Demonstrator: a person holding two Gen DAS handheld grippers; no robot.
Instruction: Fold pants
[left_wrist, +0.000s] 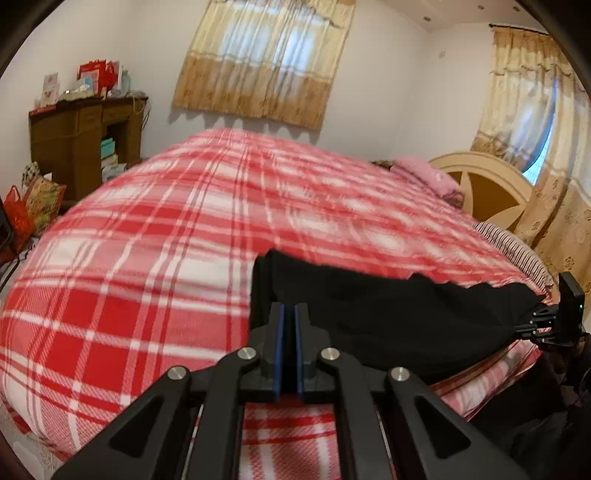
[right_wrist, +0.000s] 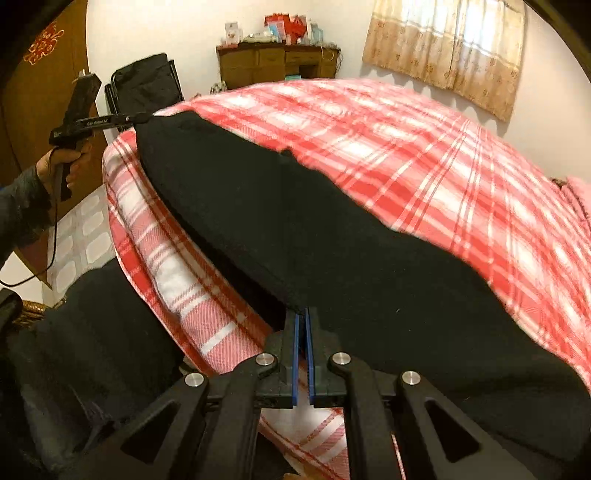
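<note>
black pants (right_wrist: 295, 229) stretched flat along near edge of bed (left_wrist: 155, 229), over red-and-white plaid blanket (right_wrist: 424, 147). left gripper (left_wrist: 289, 314) clenched on one end of pants, blue pads pressed together at fabric edge. right gripper (right_wrist: 303, 317) clamped on opposite end, cloth edge pinched at fingertips. left hand (right_wrist: 66, 162) wrapped around handle of its gripper beside bed corner. pink pillow (left_wrist: 424, 177) near headboard (left_wrist: 487, 184). wooden dresser (left_wrist: 81, 140) against far wall, curtains (left_wrist: 266, 62) above.
</note>
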